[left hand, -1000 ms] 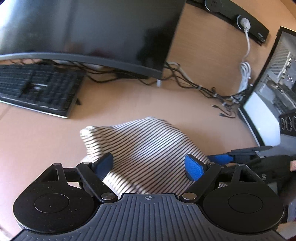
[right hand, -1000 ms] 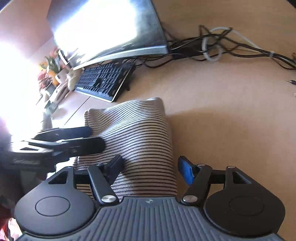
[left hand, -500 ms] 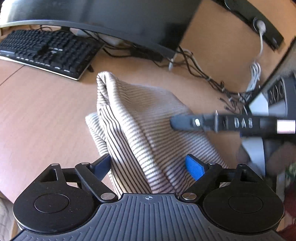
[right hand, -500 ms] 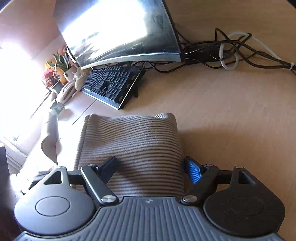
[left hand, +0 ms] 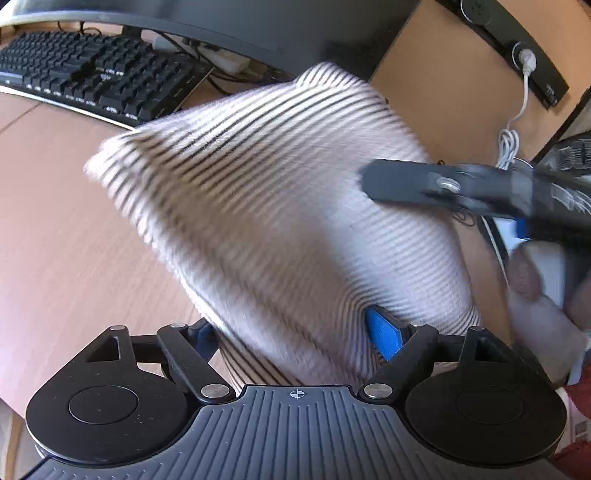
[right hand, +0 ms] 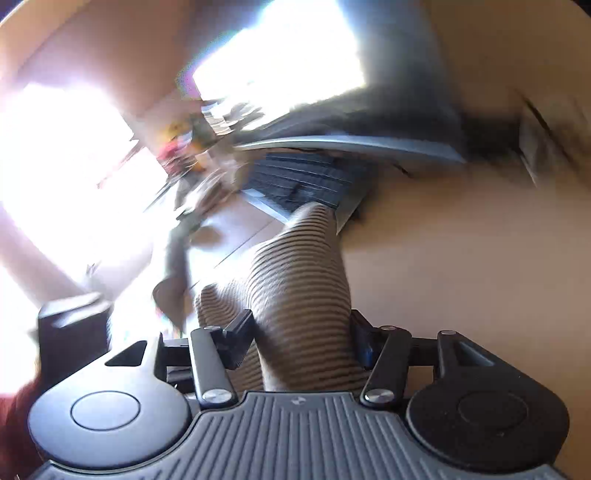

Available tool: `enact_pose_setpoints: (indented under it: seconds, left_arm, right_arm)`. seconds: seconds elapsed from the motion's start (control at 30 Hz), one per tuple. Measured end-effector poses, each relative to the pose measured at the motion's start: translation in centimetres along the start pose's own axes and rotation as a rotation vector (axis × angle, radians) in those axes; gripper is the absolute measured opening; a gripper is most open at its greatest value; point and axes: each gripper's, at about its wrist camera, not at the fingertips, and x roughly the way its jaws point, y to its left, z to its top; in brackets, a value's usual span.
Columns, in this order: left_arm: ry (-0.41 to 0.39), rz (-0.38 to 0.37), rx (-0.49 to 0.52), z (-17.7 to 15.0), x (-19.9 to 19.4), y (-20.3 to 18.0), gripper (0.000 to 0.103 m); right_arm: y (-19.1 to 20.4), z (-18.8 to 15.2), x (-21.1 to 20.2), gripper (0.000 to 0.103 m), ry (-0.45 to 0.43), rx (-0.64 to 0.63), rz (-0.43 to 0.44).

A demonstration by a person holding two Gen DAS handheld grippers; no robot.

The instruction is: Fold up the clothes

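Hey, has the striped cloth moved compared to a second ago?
Yes. In the left wrist view the striped cloth has risen off the desk and now overlaps the keyboard, which it lay well short of earlier.

I'm working at an office desk [left hand: 74, 236]: a wood top with a black keyboard [left hand: 92, 74] near its far edge, a curved monitor [left hand: 258, 26] behind it, cables [left hand: 511, 136] and a power strip [left hand: 517, 48].

The garment [left hand: 266, 206] is seen as soft ribbed knit cloth, pale with thin dark stripes. The surface [left hand: 74, 243] is matt wood-grain laminate (smooth). Matt black plastic with shiny metal rivets is shown on the left gripper [left hand: 295, 332].
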Motion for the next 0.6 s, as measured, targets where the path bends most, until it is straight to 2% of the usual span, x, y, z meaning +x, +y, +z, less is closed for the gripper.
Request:
enact_pose_setpoints:
  seconds: [0.07, 0.13, 0.23, 0.27, 0.33, 0.37, 0.43, 0.6]
  left_arm:
    - [0.003, 0.008, 0.024, -0.3, 0.2, -0.3, 0.086]
    - [0.002, 0.014, 0.039, -0.6, 0.3, -0.6, 0.086]
    - [0.005, 0.011, 0.035, -0.9, -0.1, -0.4, 0.087]
    - [0.006, 0.01, 0.027, -1.0, -0.3, -0.3, 0.087]
    - [0.007, -0.001, -0.007, -0.9, -0.7, 0.0, 0.087]
    - [0.006, -0.013, -0.023, -0.8, -0.9, 0.2, 0.088]
    - [0.009, -0.034, -0.036, -0.6, -1.0, 0.2, 0.093]
    - [0.053, -0.052, -0.053, -0.2, 0.5, 0.1, 0.095]
  right_arm:
    - [0.5, -0.3, 0.6, 0.055, 0.031, -0.058, -0.08]
    - [-1.2, -1.0, 1.9, 0.055, 0.085, -0.007, -0.178]
    - [-4.8, -2.2, 1.9, 0.057, 0.106, 0.186, -0.162]
    - [-5.1, -2.4, 1.3, 0.058, 0.1, 0.207, -0.143]
    - [-5.2, -3.0, 0.2, 0.065, 0.091, 0.216, -0.125]
    - [-5.2, -3.3, -0.4, 0.072, 0.087, 0.209, -0.122]
    - [-5.0, -3.9, -1.5, 0.081, 0.081, 0.213, -0.106]
    - [-5.4, -5.3, -2.0, 0.081, 0.079, 0.255, -0.113]
